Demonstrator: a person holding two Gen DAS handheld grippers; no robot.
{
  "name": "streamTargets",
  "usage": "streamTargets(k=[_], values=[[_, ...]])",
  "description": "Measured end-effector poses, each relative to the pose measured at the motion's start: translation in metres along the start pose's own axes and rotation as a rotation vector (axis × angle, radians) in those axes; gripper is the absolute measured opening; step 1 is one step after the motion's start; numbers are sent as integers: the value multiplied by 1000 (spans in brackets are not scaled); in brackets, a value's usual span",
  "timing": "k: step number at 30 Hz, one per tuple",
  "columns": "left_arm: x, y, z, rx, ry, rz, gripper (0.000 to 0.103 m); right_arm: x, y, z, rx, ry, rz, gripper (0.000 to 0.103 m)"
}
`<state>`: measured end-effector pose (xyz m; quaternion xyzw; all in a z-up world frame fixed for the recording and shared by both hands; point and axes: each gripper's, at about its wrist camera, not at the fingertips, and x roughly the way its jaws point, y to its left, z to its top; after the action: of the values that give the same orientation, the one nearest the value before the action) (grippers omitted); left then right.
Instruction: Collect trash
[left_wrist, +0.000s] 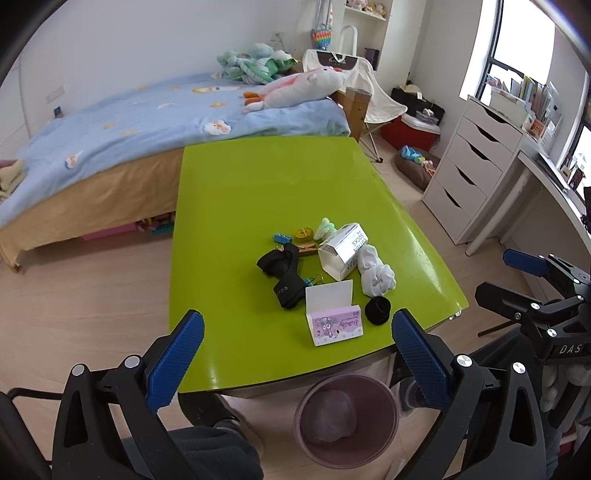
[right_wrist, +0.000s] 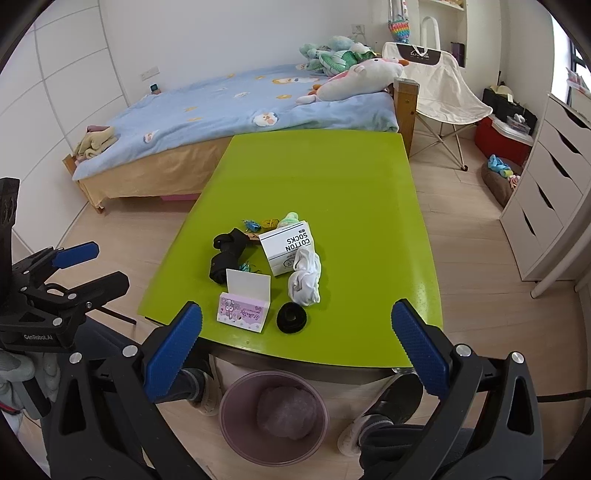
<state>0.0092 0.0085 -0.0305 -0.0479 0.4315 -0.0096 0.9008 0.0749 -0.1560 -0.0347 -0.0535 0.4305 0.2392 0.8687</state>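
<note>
Both the left gripper (left_wrist: 297, 352) and right gripper (right_wrist: 295, 349) hang wide open and empty above the near edge of the green table (right_wrist: 332, 177). The pink box (right_wrist: 242, 314) and "COTTON SOCKS" box (right_wrist: 286, 247) lie beside socks (right_wrist: 304, 277) mid-table; the bin (right_wrist: 273, 417) stands below that edge. Risk: grasping socks instead, or missing the bin.

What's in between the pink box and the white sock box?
In the right wrist view, a bit of bare green table and tiny blue string bits lie between the pink box and the sock box. Nothing big.
</note>
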Motion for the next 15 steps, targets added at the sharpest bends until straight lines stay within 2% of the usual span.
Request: streamTargets(k=[15], values=[[-6, 8, 3, -20, -21, -15, 97, 1, -1, -1, 12, 5, 14, 100]])
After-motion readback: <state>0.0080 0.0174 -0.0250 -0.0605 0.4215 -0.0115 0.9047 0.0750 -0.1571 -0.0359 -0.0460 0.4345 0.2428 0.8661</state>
